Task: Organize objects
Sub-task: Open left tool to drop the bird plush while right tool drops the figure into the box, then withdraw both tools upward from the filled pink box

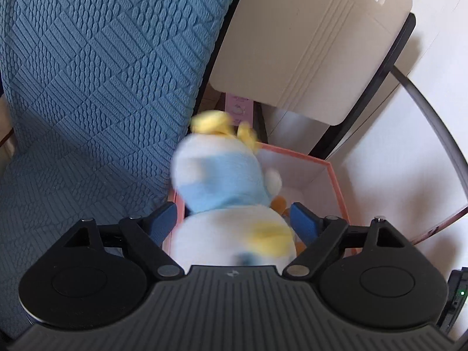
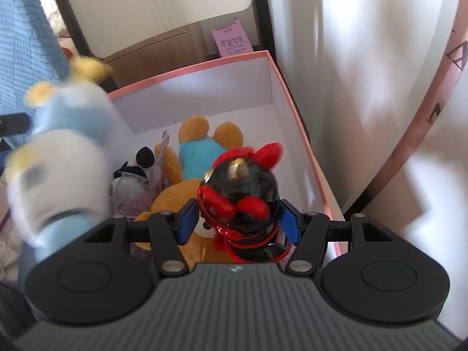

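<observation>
My left gripper [image 1: 234, 222] is shut on a white, blue and yellow duck plush [image 1: 222, 187], held above the left edge of a pink-rimmed white box [image 1: 336, 181]. The plush is blurred and also shows in the right wrist view [image 2: 61, 152]. My right gripper [image 2: 238, 219] is shut on a glossy black and red figure [image 2: 242, 193], held over the box [image 2: 204, 61]. Inside the box lie an orange bear plush in a teal shirt [image 2: 199, 152] and a black, white and purple doll [image 2: 137, 175].
A blue quilted sofa cover [image 1: 87, 73] fills the left. A beige chair with a black frame [image 1: 316, 44] stands behind the box. A pink carton [image 2: 231, 42] sits beyond the box. A white wall [image 2: 365, 87] is at the right.
</observation>
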`<state>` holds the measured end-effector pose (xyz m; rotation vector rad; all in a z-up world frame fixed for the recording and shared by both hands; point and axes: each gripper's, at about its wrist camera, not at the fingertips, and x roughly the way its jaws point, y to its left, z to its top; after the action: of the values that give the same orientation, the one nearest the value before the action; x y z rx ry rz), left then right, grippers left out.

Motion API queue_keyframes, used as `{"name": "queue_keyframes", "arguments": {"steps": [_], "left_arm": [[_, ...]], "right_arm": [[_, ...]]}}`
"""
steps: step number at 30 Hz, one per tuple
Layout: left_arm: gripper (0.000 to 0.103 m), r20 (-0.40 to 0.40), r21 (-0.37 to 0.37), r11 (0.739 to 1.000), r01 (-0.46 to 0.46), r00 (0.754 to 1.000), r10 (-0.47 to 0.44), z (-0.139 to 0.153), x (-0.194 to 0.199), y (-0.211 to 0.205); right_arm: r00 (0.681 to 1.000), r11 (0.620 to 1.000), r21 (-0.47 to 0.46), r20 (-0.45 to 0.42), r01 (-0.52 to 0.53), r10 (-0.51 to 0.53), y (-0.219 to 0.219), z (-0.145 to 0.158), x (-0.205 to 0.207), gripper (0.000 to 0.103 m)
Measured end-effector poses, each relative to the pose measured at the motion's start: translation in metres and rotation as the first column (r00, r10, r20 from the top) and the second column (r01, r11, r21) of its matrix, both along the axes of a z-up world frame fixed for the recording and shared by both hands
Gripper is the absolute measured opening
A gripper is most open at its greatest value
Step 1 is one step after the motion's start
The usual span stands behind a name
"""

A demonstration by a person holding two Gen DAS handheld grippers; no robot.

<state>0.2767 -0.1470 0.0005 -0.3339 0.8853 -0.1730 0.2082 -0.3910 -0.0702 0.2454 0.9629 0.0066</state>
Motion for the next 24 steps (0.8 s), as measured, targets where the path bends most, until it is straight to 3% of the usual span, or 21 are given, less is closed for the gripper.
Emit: {"name": "queue_keyframes", "arguments": {"steps": [3,17,24], "left_arm": [[0.088,0.019,0.03,1.0,0.005,1.0,-0.006,0.01,-0.012,-0.002],[0.088,0.098,0.052,0.998,0.043,0.994,-0.048,0.072,-0.085,0.013],[0.089,0.128,0.041,0.997,0.063,0.989,-0.068,0.093,-0.112,0.021]], "right_arm": [[1.0,1.0,0.003,0.024,0.005,-0.006,-0.002,0.01,-0.002,0.07],[0.972,1.0,0.007,0.233,-0.015,0.013,0.007,0.124,-0.046,0.07],[0.96,0.999,0.012,0.278,-0.03,0.025,0.03,0.158,-0.073,0.07]]}}
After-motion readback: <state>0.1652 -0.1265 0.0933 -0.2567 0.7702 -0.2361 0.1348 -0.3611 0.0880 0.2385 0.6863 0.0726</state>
